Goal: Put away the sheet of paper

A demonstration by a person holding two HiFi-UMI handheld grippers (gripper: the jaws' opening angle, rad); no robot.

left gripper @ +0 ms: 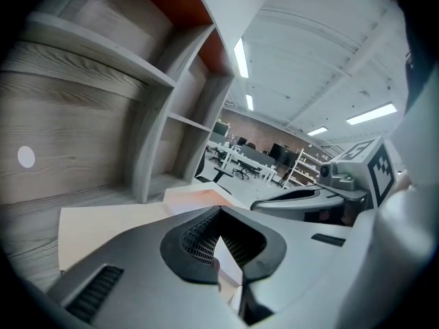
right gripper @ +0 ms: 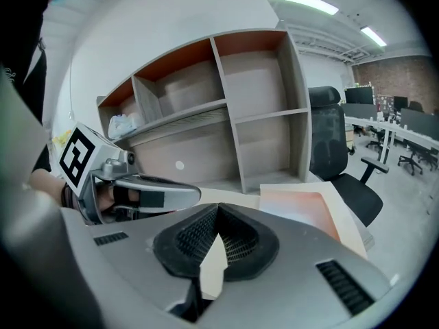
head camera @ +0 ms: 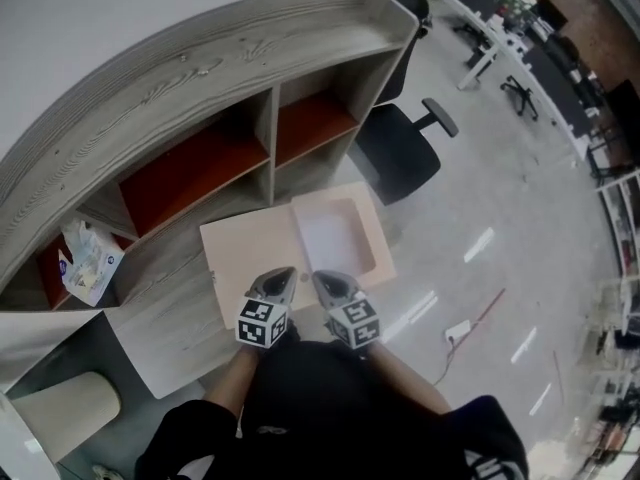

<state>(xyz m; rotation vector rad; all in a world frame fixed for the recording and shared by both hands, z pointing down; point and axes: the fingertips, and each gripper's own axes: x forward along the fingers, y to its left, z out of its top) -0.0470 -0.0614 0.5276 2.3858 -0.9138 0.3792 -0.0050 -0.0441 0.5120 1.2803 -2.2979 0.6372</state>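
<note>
Grey wood-grain surface (head camera: 170,313) in an open office, nothing fancy. Both sets of fingers are pressed together on a thin pale edge. The left gripper (head camera: 284,274) and right gripper (head camera: 322,278) each have a sliver of the sheet of paper (head camera: 250,258) pinched between the ribbed pads. My read on why they sit side by side at its near edge: two pinch points should keep a floppy sheet from sagging once it's lifted. The rest of the sheet lies flat just ahead of the fingers. A shallow tray (head camera: 378,230) sits ahead and to the right, touching or overlapping the sheet, can't tell which. The shelf unit (head camera: 200,78) is further ahead. Pose-wise, both grippers are low, pointing forward and nearly parallel, forearms tucked close to the body.
</note>
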